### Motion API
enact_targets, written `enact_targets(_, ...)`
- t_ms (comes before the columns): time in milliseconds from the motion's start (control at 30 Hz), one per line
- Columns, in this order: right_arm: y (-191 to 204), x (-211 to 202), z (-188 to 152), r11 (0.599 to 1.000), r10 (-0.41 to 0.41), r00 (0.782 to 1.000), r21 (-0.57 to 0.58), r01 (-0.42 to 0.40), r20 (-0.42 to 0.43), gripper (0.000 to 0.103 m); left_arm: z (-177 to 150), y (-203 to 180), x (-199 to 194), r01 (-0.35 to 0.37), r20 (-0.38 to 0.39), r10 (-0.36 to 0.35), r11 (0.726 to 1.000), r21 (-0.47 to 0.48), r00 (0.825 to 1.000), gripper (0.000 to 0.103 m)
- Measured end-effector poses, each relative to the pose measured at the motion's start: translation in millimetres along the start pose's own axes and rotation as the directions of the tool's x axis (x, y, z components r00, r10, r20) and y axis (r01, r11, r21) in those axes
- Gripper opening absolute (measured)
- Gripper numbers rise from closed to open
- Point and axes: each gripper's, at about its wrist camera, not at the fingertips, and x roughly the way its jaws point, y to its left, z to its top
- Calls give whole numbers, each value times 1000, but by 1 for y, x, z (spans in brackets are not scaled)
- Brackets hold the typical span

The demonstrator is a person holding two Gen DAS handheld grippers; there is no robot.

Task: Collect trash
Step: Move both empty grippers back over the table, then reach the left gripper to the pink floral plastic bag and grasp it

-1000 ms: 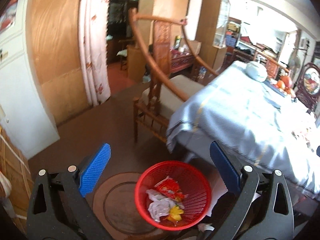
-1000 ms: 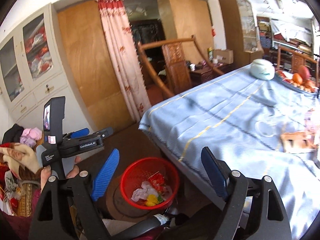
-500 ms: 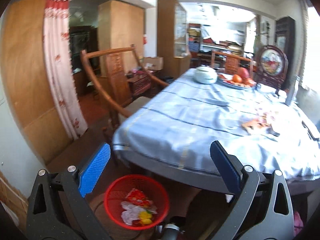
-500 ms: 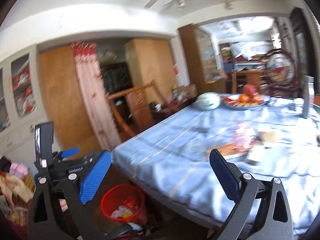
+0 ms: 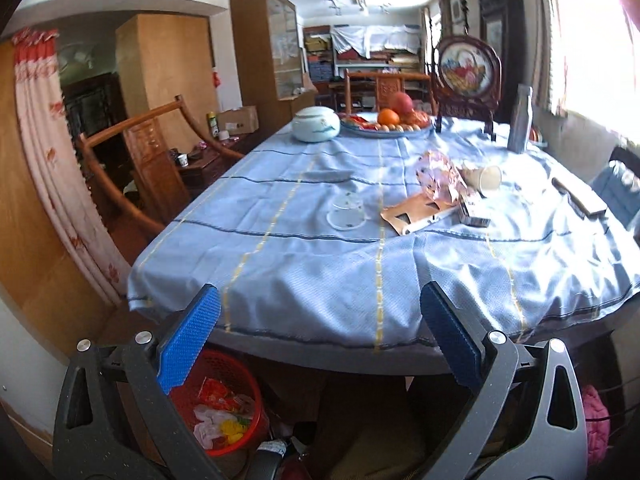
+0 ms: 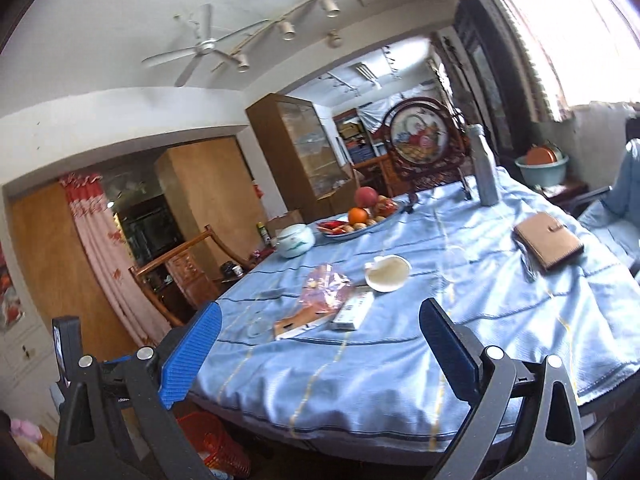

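Trash (image 6: 326,294) on tablecloth, well beyond fingers (image 6: 192,356) (spread, empty).

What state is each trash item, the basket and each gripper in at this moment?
left gripper: open, empty.
right gripper: open, empty.
red basket: on the floor under the table edge, holding wrappers.
paper cup: tipped on its side on the tablecloth.
pink wrapper: crumpled, on the tablecloth.
brown card piece: lying flat.
small box: lying flat.
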Motion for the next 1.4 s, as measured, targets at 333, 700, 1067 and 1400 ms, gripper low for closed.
enact_targets(333, -51, 72, 0, 993, -94, 989, 62, 102, -113, 97, 55, -29, 81, 93, -109, -94, 996, -14, 990, 96)
enact_targets(700, -73, 137, 27, 987, -119, 976, 86, 137, -183, 97, 139, -104, 155, 251, -132, -247, 968, 14, 960, 96)
enact_targets(1067, -73, 177, 64, 987, -128, 974, 71, 144, -189, 97, 148, -137, 250, 321, -288, -312, 947, -19, 905, 96)
enact_targets(1400, -68, 248, 98, 979, -203, 957, -47, 198, -208, 97, 139, -109, 286, 307, -296, -338, 941, -145, 893, 96)
